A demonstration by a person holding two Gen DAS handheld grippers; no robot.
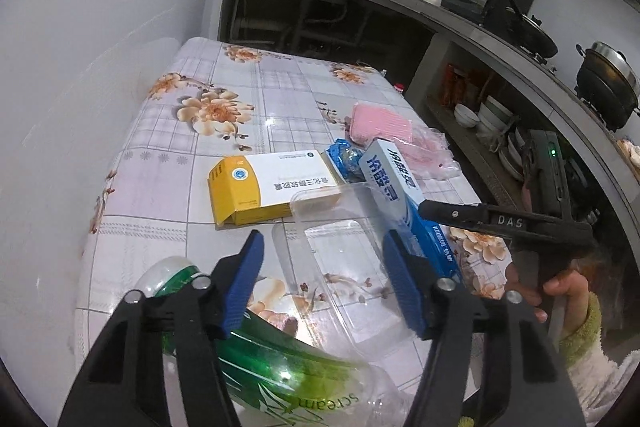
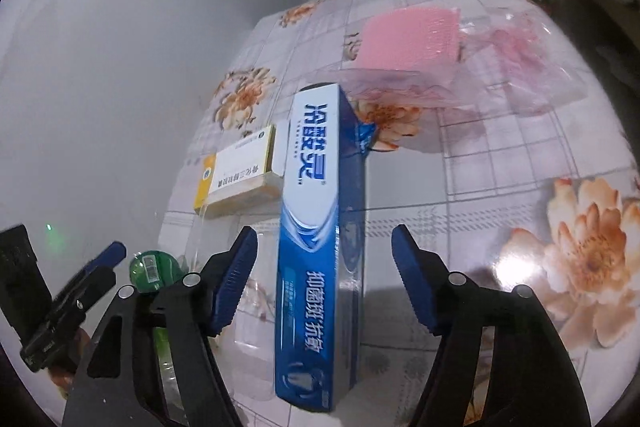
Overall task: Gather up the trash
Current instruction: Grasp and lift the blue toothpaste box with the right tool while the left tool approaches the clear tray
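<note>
On L cam only, blue wrapper (image 1: 345, 159); both grippers, L (image 1: 324, 267) & R (image 2: 324, 263), gape wide, empty.

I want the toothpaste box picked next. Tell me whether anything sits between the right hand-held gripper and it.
Nothing visible does. The right hand-held gripper is open, and the toothpaste box already lies lengthwise between its fingers with a gap on each side. A clear tray lies against the box's left side, near the left finger.

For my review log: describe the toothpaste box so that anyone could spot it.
On the floral tablecloth, between the right gripper's open fingers, lies the toothpaste box. It is long, narrow and blue-and-white, unlike the stubby yellow medicine box beside it.
</note>
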